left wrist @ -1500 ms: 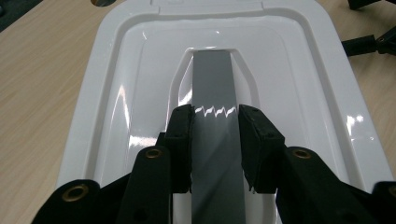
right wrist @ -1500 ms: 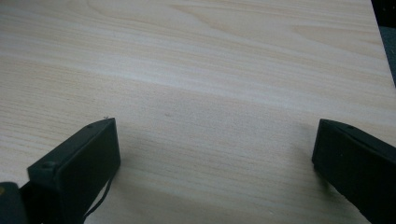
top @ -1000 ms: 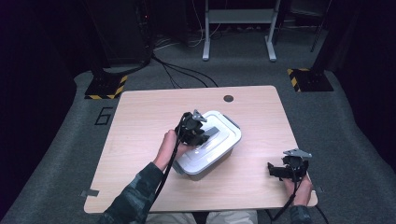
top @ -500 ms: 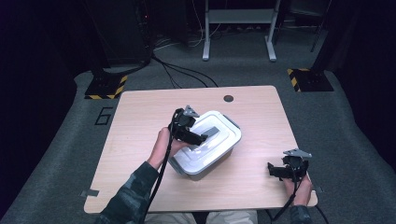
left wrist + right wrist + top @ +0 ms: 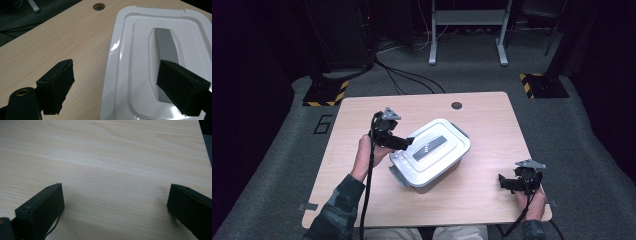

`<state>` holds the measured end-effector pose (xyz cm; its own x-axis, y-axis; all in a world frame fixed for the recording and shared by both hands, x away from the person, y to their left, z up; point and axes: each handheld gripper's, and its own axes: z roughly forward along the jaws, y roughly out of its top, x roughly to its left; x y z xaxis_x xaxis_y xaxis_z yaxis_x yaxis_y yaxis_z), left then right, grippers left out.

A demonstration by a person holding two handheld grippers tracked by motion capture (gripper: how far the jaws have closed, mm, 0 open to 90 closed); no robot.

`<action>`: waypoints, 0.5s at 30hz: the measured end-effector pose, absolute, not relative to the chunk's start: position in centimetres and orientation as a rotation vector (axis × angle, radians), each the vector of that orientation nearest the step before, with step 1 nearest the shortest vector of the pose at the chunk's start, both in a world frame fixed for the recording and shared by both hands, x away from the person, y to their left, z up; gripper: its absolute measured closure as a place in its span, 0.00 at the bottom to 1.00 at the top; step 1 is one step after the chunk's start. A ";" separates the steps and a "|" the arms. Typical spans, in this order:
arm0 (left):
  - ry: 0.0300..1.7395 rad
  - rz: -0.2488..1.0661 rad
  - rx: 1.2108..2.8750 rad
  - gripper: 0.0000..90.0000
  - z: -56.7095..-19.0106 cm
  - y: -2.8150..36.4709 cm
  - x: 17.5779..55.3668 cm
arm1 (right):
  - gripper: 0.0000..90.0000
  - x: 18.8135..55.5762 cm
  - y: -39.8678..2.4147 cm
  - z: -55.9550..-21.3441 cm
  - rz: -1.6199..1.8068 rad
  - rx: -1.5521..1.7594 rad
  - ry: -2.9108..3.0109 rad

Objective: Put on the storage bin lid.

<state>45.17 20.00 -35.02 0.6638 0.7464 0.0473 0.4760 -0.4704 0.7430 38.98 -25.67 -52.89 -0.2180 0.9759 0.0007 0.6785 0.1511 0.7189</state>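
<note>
You see a box [image 5: 430,159] of white plastic; its lid [image 5: 140,62] is glossy and smooth, and the handle [image 5: 166,52] is matt grey. The table [image 5: 362,120] looks like light wood, matt, with fine grain. The pads [image 5: 58,87] of your grippers look like matt black rubber. The floor [image 5: 277,165] is rough grey carpet.

box [image 5: 432,157] mid-table [image 5: 492,125] | left tool [image 5: 404,142] at its left | right tool [image 5: 507,182] near-right

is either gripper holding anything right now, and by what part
Nothing is held. The left gripper has just been opening, nothing between its jaws, beside the white box; the right gripper is open over bare table.
</note>
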 end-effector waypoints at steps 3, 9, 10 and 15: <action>0.977 0.506 2.134 0.15 -35.1 21.6 45.1 | 0.00 39.0 -25.7 -52.9 0.833 1.573 1.962; 1.045 0.532 2.109 0.12 -35.5 24.3 45.0 | 0.00 39.0 -25.7 -52.9 0.832 1.573 1.962; 1.056 0.535 2.108 0.11 -35.7 24.8 45.0 | 0.00 39.0 -25.7 -52.9 0.832 1.572 1.962; 1.126 0.533 2.091 0.10 -37.1 27.1 44.7 | 0.00 39.0 -25.7 -52.9 0.832 1.573 1.961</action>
